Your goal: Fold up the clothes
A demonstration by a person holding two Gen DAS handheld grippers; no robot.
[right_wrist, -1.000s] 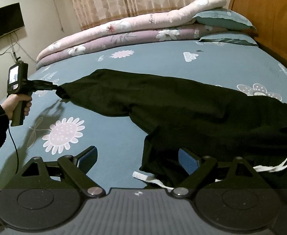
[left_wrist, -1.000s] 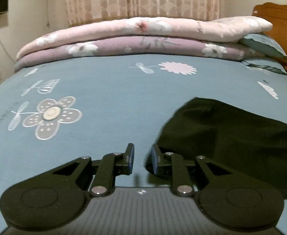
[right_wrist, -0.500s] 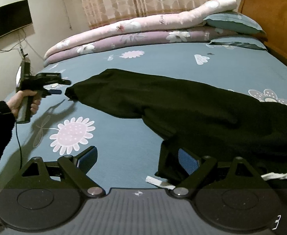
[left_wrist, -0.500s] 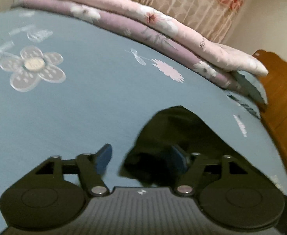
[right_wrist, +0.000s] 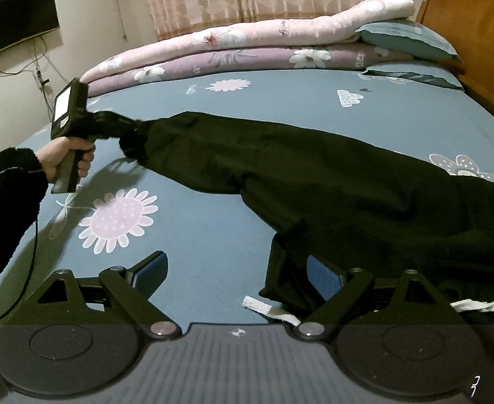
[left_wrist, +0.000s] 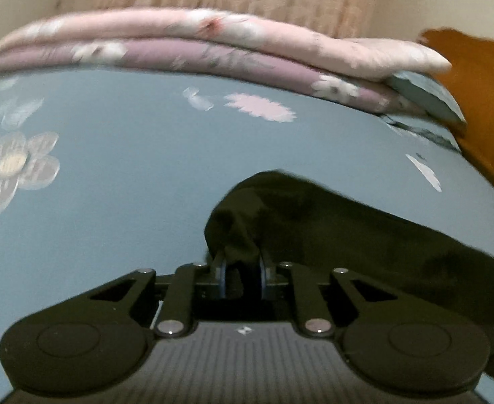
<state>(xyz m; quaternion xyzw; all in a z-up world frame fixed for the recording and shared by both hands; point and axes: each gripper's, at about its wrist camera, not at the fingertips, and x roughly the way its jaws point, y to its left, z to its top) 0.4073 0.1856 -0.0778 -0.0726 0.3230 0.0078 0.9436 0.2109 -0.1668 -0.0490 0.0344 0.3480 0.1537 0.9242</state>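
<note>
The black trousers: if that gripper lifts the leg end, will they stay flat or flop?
Probably flop: the black trousers bunch where the left gripper pinches the leg end and sag towards the bed. They look thick, so fairly heavy. The white drawstring would likely dangle.

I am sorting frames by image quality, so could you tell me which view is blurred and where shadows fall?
Left wrist view: motion-blurred, the quilts and curtain smeared; the left gripper is sharper. Right wrist view: crisp, fisheye-curved at the edges, with the left gripper's shadow on the bed sheet beside the black garment.
</note>
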